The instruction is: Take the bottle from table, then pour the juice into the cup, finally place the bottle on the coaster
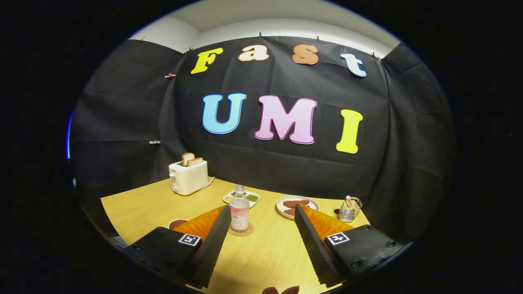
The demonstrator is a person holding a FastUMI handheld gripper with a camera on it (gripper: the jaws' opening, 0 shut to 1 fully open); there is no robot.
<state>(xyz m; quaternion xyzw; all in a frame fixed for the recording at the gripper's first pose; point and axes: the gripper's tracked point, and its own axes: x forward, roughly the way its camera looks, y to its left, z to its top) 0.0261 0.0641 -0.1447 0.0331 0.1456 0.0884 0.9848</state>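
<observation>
Standing upright on the round woven coaster (240, 231), the clear plastic bottle (239, 214) w/ pinkish juice looks parked where the task wants it, so prob. the last step is done. Dark round cup (177, 223) sits on the wooden bench (261, 253) just left of the bottle, partly behind one finger. Hand-held gripper (258, 241) is spread wide, holding nothing; bottle is just ahead, nearer the left finger, not touching.

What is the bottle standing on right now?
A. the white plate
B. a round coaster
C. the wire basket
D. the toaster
B: the bottle stands upright on the round coaster on the table, just ahead of the open gripper, nearer its left finger and not held.
</observation>
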